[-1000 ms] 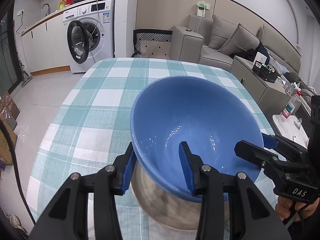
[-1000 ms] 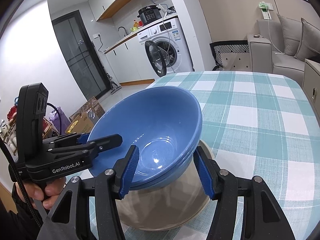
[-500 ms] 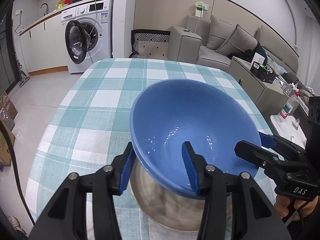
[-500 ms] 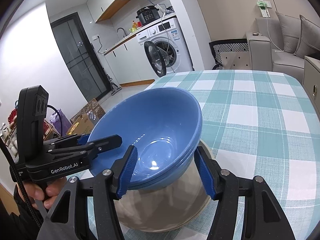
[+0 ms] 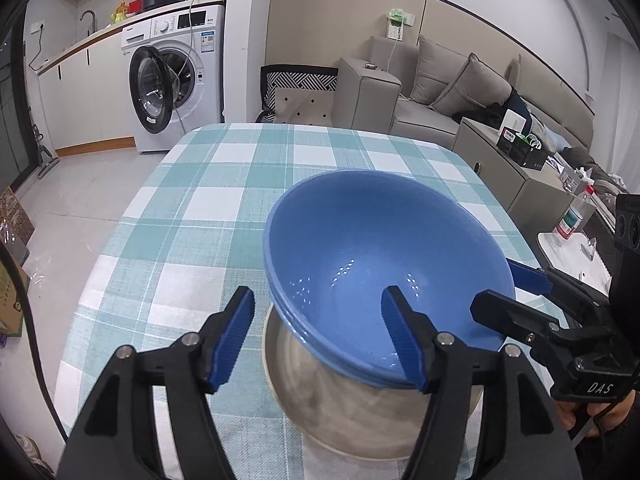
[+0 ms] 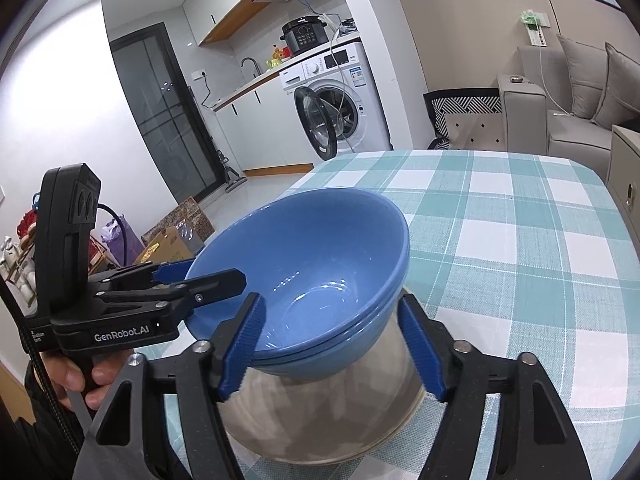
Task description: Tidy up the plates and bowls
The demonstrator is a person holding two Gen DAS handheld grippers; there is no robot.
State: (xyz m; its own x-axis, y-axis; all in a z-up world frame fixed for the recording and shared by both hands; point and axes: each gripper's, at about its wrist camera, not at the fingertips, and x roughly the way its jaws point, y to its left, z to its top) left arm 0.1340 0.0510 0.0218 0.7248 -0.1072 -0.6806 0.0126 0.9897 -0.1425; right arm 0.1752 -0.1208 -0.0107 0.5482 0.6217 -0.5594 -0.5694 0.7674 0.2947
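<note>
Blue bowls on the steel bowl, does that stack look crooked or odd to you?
Yes. The blue bowls sit tilted in the steel bowl, rim higher on the far side, not nested level. Nothing looks spilled or broken.

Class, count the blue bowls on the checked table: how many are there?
2. The top blue bowl is nested in the lower blue bowl, both sitting in a metal bowl; more could be hidden inside the stack.

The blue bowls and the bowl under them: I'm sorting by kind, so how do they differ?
The blue bowls are glossy blue and nested together; the steel bowl is brushed grey metal. The blue bowls ride on top, tilted; the steel bowl sits on the checked tablecloth beneath them. Both are round, deep and empty as far as shown.
</note>
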